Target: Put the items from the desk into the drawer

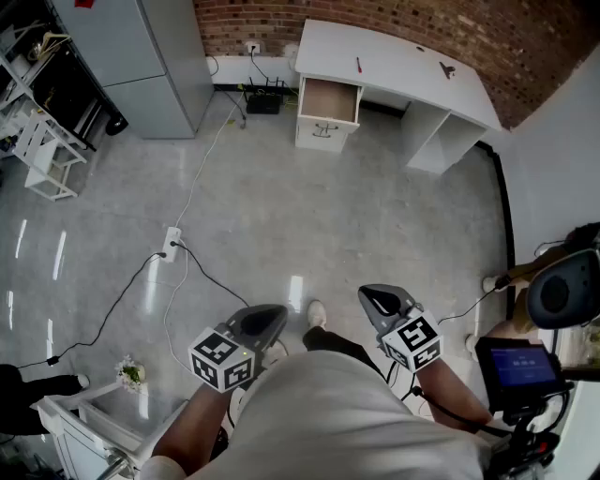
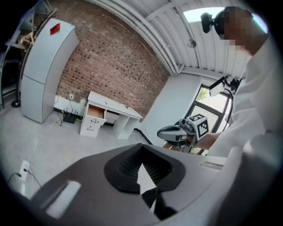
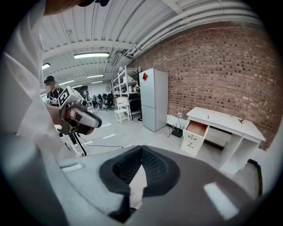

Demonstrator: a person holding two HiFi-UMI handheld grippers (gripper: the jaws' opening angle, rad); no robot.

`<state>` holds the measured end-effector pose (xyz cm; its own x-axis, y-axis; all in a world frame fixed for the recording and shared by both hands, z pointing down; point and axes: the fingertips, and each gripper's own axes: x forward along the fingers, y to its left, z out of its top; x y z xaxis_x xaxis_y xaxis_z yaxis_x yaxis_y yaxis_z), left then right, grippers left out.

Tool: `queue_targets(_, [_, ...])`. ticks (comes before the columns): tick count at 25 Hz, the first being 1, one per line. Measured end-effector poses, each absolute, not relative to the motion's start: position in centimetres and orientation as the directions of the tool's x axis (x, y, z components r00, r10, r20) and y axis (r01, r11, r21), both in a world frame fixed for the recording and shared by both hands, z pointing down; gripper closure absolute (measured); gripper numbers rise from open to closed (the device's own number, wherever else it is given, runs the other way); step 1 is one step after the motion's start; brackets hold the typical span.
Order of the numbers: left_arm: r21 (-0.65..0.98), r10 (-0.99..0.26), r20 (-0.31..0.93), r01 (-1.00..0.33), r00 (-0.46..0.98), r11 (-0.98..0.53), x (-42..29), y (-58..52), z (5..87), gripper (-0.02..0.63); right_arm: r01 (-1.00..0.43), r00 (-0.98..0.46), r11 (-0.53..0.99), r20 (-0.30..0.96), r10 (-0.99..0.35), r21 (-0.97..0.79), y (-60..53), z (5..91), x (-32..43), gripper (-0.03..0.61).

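So you're at the very start: the approach, with nothing picked up yet. Both grippers sit close to your body, the left gripper (image 1: 274,317) and right gripper (image 1: 373,297) alike with jaws brought together and nothing between them. The white counter (image 1: 394,56) stands well away across the floor (image 1: 309,206), against the brick wall (image 1: 375,19). Its drawer (image 1: 330,98) at the left end is already pulled open and looks empty. Two small things lie on top, well apart: a red item (image 1: 357,64) near the middle and a dark item (image 1: 446,68) toward the right; both are too small to identify.

Your next move, I'd judge, is to walk over, part one pair of jaws and come down on the red item, the one nearer the drawer. Mind the cable (image 1: 202,169) and power strip (image 1: 171,244) on the polished grey floor to your left. A grey cabinet (image 1: 141,56) stands farther along the wall.
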<state>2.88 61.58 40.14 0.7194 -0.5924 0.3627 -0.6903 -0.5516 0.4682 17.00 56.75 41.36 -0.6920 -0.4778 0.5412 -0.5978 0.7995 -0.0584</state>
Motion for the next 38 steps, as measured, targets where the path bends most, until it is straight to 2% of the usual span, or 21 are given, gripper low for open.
queue_targets(3, [0.446, -0.594, 0.362, -0.693, 0.718, -0.566, 3.9, 59.8, 39.3, 0.606, -0.592, -0.701, 0.804, 0.525, -0.482, -0.052, 54.5, 40.7, 16.9, 0.577])
queue_targets(8, [0.433, -0.609, 0.381, -0.716, 0.696, -0.547, 7.5, 50.8, 38.3, 0.607, -0.552, -0.742, 0.831, 0.497, -0.45, -0.072, 45.5, 40.2, 19.4, 0.577])
queue_targets(16, [0.392, -0.652, 0.38, -0.753, 0.656, -0.529, 7.9, 41.6, 37.7, 0.607, -0.543, -0.75, 0.832, 0.513, -0.418, -0.115, 37.2, 42.9, 20.4, 0.577])
queue_targets(22, [0.408, -0.627, 0.374, -0.728, 0.684, -0.551, 4.6, 34.6, 39.5, 0.606, -0.574, -0.732, 0.809, 0.521, -0.439, -0.124, 30.8, 44.7, 17.5, 0.575])
queue_targets(28, [0.405, -0.571, 0.345, -0.667, 0.745, -0.625, 0.2, 24.7, 40.0, 0.606, -0.676, -0.648, 0.723, 0.582, -0.492, -0.141, 22.7, 46.1, 14.3, 0.552])
queue_targets(34, [0.367, -0.476, 0.347, -0.584, 0.808, -0.725, -4.2, 15.5, 38.4, 0.606, -0.76, -0.555, 0.646, 0.598, -0.579, -0.079, 11.4, 44.6, 10.8, 0.549])
queue_targets(38, [0.371, -0.456, 0.352, -0.569, 0.817, -0.734, -6.5, 10.6, 38.7, 0.606, -0.794, -0.506, 0.605, 0.613, -0.607, -0.057, 4.7, 45.0, 9.9, 0.548])
